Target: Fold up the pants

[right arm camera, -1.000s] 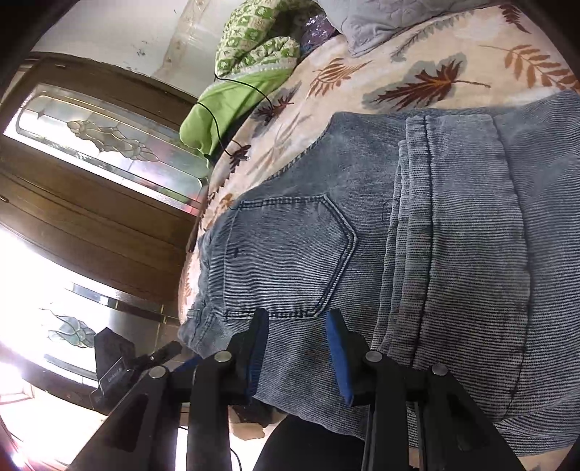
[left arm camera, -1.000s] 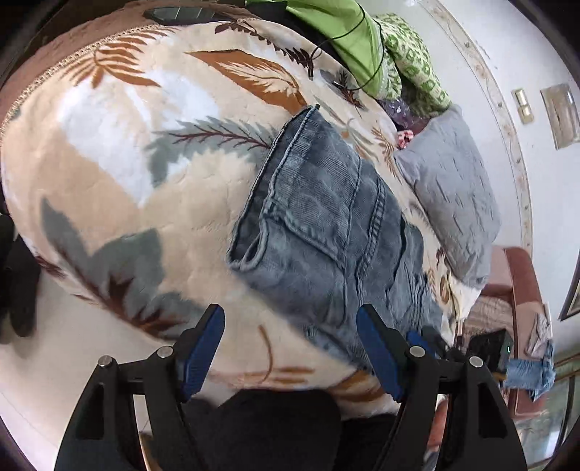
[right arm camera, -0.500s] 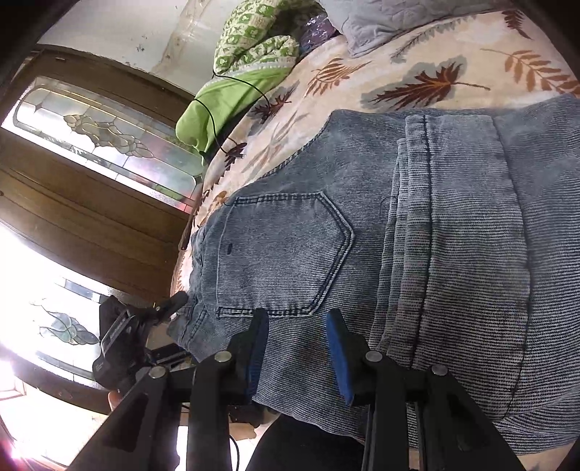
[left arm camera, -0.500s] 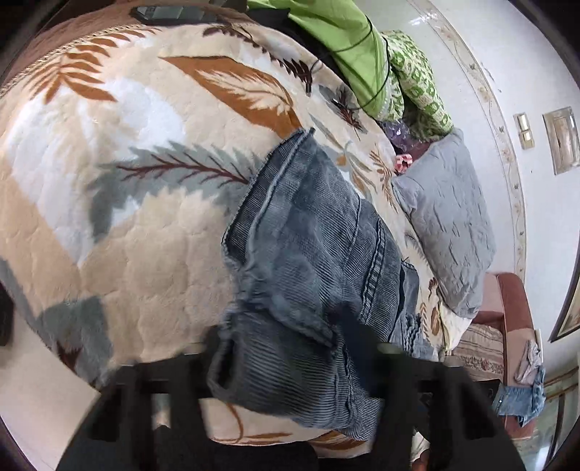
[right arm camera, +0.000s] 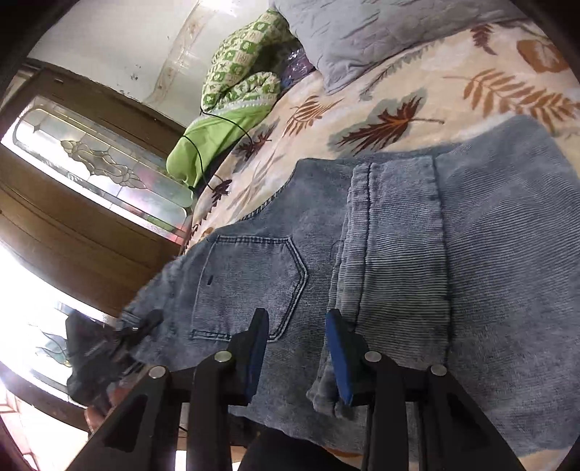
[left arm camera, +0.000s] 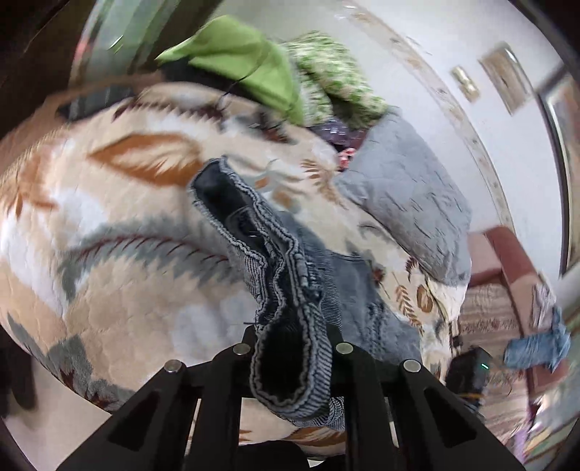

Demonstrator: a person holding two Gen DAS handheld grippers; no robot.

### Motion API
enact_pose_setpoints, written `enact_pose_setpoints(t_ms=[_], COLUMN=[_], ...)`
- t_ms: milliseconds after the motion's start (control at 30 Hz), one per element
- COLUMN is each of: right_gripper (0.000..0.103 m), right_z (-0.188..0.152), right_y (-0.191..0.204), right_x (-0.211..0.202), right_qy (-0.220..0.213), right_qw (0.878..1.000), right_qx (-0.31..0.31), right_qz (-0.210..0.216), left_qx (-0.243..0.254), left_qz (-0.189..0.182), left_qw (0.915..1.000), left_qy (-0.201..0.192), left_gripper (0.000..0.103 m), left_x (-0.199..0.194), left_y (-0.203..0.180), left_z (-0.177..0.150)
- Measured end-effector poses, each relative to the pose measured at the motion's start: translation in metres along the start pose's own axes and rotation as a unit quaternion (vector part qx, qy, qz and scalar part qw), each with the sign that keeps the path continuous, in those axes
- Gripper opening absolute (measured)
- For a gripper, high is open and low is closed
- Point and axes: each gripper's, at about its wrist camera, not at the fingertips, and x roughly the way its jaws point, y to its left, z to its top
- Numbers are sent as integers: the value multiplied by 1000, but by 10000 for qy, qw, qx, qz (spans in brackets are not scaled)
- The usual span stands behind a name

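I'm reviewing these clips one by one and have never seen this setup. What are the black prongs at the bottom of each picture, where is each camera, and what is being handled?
There is no robot arm. A person carries a hand-held gripper in each hand, and a fisheye camera on each one looks forward along its two fingers, so the black prongs are the gripper itself.

In the left wrist view, the left hand-held gripper is shut on a bunched edge of the jeans, lifted off the leaf-patterned blanket; this view is motion-blurred.

In the right wrist view, the right hand-held gripper is open, with blue pads, hovering at the near edge of the jeans by the back pocket. The jeans lie mostly flat on the bed. A grey pillow and green bedding lie beyond them.
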Motion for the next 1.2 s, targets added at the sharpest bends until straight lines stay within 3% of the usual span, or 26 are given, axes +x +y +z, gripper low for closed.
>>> enact_pose_setpoints(t_ms=[100, 267, 467, 700, 900, 1033, 1133, 1200], right_gripper=[30, 31, 30, 30, 30, 30, 30, 30], right_z=[-3, 8, 18, 19, 12, -3, -21, -29], right_y=[1, 21, 52, 9, -51, -108, -143, -158], right_x=[9, -1, -1, -50, -109, -129, -150, -169], right_qy=[98, -44, -38, -468, -908, -1019, -1258, -1474], right_qw=[9999, 9988, 9922, 9866, 9890, 9892, 9835, 9787], right_qx=[-44, -174, -470, -137, 192, 759, 1188, 1343], right_qz=[-126, 462, 1158, 1559, 1153, 727, 524, 479], left_qx=[526, 1314, 1818, 2395, 2768, 2957, 2790, 2856], left_qz=[-55, -158, -221, -485, -763, -670, -648, -724], left_qw=[9986, 9912, 9830, 9681, 9507, 9359, 9338, 9340], left_qy=[-70, -78, 133, 545, 1174, 1791, 2144, 2021], left_gripper=[14, 14, 14, 14, 16, 20, 20, 24], left_x=[-11, -15, 2, 36, 94, 145, 157, 145], left_y=[-35, -100, -157, -227, -279, -300, -297, -295], left_z=[-2, -10, -23, -43, -81, -112, -119, -114])
